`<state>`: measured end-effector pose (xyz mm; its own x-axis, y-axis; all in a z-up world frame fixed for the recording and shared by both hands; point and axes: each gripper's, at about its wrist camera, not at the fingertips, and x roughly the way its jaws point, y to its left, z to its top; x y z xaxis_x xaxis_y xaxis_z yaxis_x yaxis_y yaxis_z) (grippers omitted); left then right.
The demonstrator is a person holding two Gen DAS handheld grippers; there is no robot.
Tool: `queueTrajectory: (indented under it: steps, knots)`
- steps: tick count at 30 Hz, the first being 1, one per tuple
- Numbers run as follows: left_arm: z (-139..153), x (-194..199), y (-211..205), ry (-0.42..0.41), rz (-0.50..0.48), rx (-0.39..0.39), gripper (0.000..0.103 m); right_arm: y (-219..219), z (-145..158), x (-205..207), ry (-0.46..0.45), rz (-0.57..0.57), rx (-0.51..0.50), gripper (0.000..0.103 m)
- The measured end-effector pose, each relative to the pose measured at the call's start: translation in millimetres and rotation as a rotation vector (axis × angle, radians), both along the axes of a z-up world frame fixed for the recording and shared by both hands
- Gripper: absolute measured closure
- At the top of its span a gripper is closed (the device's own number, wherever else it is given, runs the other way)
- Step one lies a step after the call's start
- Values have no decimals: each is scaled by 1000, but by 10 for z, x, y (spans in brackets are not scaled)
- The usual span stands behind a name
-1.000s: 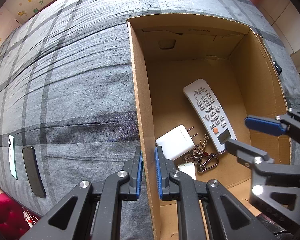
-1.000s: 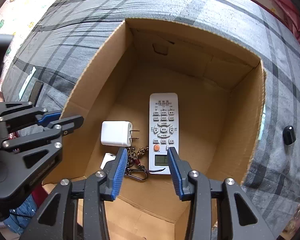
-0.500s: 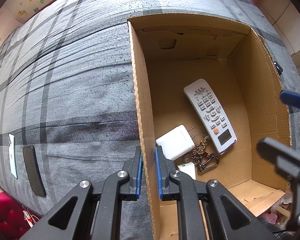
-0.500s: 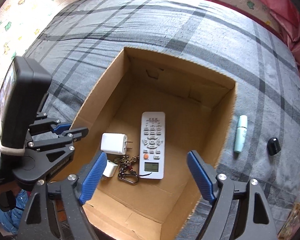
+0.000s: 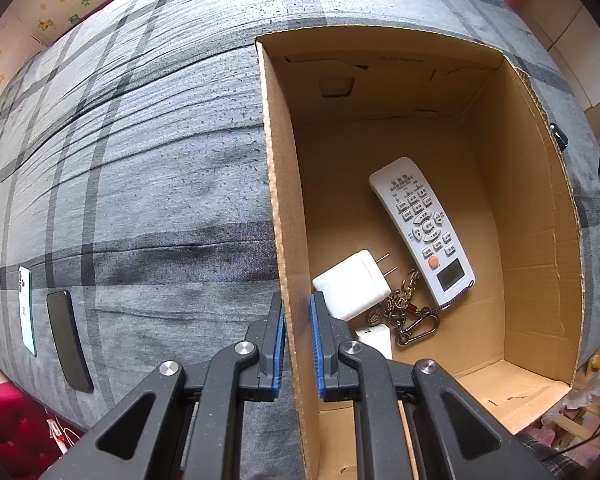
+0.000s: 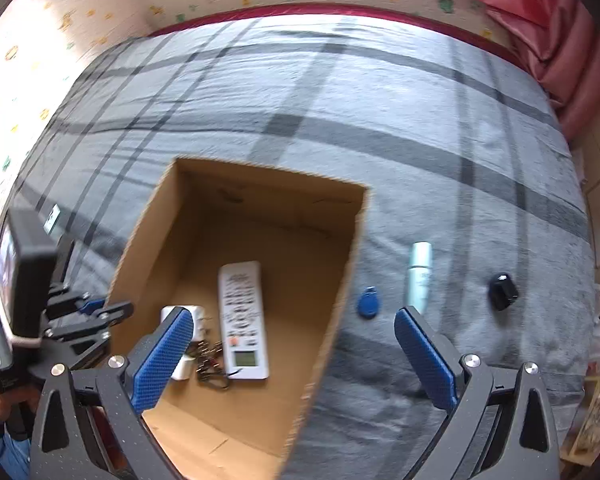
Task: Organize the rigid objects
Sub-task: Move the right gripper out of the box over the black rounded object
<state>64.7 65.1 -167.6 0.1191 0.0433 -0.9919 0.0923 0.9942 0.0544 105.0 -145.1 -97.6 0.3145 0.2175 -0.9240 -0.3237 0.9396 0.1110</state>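
The left gripper (image 5: 297,340) pinches the cardboard box's (image 5: 536,240) left wall, steadying it. The right gripper (image 6: 292,344), spread wide and empty, should next descend on the blue key fob (image 6: 369,301) on the bed (image 6: 340,112).

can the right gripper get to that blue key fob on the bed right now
Probably yes. The right gripper is open above the bed, and the blue key fob lies bare on the blanket beside the cardboard box, nothing covering it.

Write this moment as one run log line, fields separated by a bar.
left gripper: shut on box wall | right gripper: open, empty | in box: remote, charger, keys | on bed: blue tag, tube
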Motion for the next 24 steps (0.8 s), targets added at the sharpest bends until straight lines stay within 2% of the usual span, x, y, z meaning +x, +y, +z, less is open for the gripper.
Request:
queueTrajectory:
  steps: [11, 24]
  knots:
    - [2, 2, -4, 3, 4, 3, 91, -671, -69, 289, -8, -147, -45, 0]
    - [-2, 20, 4, 9, 11, 3, 91, -1337, -512, 548, 59, -312, -70, 0]
